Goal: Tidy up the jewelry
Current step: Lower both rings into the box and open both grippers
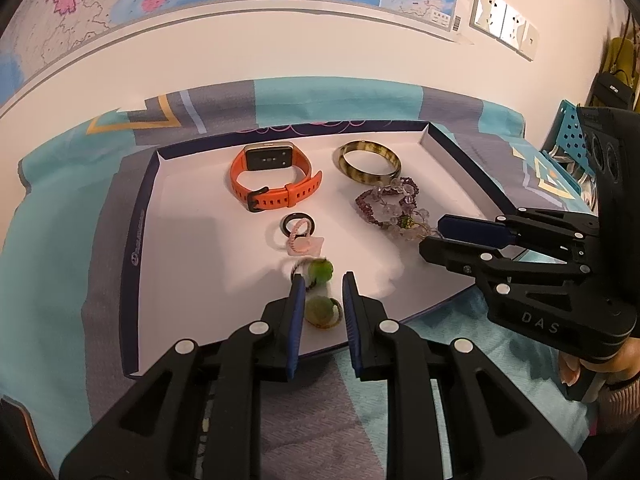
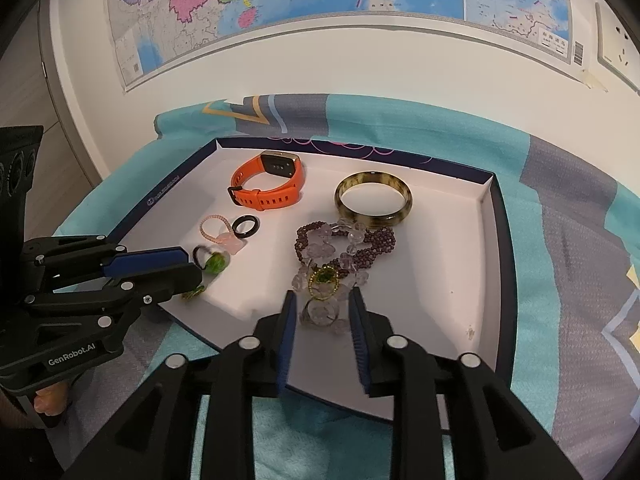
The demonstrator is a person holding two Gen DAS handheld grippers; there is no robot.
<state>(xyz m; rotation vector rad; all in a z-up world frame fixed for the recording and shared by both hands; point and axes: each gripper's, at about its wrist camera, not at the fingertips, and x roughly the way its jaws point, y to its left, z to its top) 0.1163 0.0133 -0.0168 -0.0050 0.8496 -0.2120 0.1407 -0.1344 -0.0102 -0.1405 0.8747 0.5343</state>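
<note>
1. One box lid (image 2: 496, 216) used as a tray.
2. One orange watch (image 2: 267, 184).
3. One bangle (image 2: 373, 200).
4. One beaded bracelet (image 2: 360, 248).
5. One black ring (image 2: 245, 226).
6. One pink hair tie (image 2: 214, 228).
7. Two green-stone rings (image 1: 320, 272), (image 1: 322, 312).
8. Two grippers (image 1: 322, 292), (image 2: 322, 312).
</note>
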